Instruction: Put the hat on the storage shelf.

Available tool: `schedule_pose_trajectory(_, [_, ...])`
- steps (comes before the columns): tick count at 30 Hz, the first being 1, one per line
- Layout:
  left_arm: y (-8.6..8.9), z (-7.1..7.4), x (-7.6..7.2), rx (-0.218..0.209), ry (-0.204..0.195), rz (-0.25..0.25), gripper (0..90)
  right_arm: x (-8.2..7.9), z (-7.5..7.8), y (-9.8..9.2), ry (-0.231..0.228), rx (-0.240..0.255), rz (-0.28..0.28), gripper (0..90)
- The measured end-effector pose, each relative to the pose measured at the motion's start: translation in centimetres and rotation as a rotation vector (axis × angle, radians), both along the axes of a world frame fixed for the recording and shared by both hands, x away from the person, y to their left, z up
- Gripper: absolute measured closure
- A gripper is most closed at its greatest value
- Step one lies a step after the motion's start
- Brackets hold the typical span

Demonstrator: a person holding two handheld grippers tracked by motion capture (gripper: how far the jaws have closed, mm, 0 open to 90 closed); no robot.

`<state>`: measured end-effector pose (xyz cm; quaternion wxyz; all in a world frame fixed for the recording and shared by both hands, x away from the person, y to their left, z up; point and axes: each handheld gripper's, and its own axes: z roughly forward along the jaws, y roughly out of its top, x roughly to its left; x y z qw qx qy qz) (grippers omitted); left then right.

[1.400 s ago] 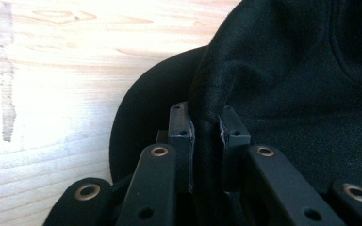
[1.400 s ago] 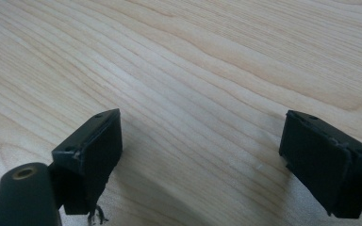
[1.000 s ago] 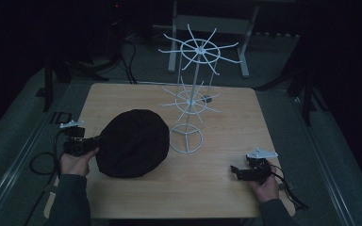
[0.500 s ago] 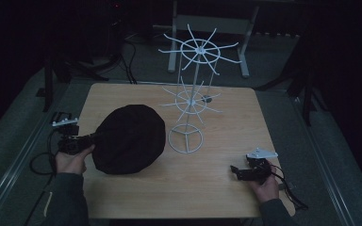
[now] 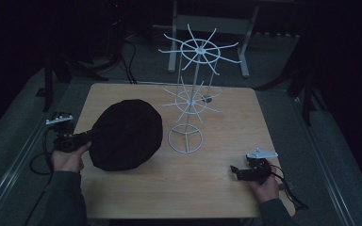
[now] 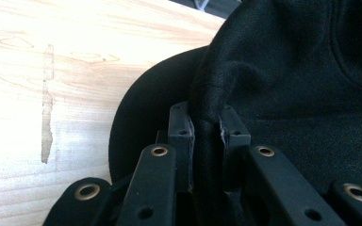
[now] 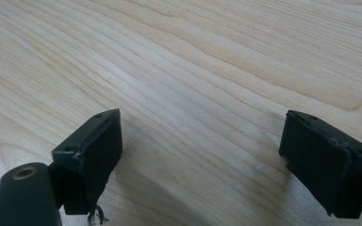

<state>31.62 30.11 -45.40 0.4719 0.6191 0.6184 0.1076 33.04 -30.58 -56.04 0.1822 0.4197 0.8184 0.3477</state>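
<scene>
A black hat (image 5: 126, 134) lies over the left half of the wooden table (image 5: 207, 183). My left gripper (image 5: 81, 138) is shut on the hat's edge at the table's left side; in the left gripper view the black fabric (image 6: 207, 127) is pinched between the two jaws. A white wire rack (image 5: 191, 99) with two tiers of spokes and a ring base stands in the middle of the table, just right of the hat. My right gripper (image 5: 239, 172) rests low near the front right corner, open, with bare wood (image 7: 202, 141) between its jaws.
Beyond the table's far edge stands a light metal frame (image 5: 207, 28) on the dark floor, with cables to its left. Cables trail from both grippers off the table's sides.
My left gripper has pulled the hat a little to the left and toward the table's left edge. The right gripper has stayed where it was.
</scene>
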Motion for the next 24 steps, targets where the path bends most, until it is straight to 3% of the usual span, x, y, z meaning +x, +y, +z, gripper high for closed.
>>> schedule_pose_trajectory(24, [0.7,1.3,0.2,-0.043,-0.034,0.026,80.1,0.0,0.0,0.0,-0.002,0.000,0.000,13.6])
